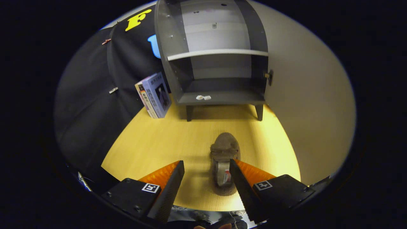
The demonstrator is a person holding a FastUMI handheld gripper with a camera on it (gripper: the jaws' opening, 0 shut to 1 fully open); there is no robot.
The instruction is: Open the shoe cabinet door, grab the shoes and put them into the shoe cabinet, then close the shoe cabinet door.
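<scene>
A brown fuzzy shoe point(224, 152) lies on the wooden floor, toe pointing toward the cabinet, its heel end close beside my right finger. My gripper point(207, 167) is open, hovering over the shoe's rear half, and neither finger presses on it. Beyond the shoe stands the dark grey shoe cabinet point(219, 54) on short legs, with one light shelf point(217, 53) across its middle. Its door point(305, 92) is swung wide open to the right. The lower compartment holds only two small pale bits point(203, 97) at its front edge.
A box with printed covers point(154, 94) leans against the black cloth wall just left of the cabinet. The open door forms a pale wall along the right of the floor. Wooden floor point(152, 143) stretches left of the shoe.
</scene>
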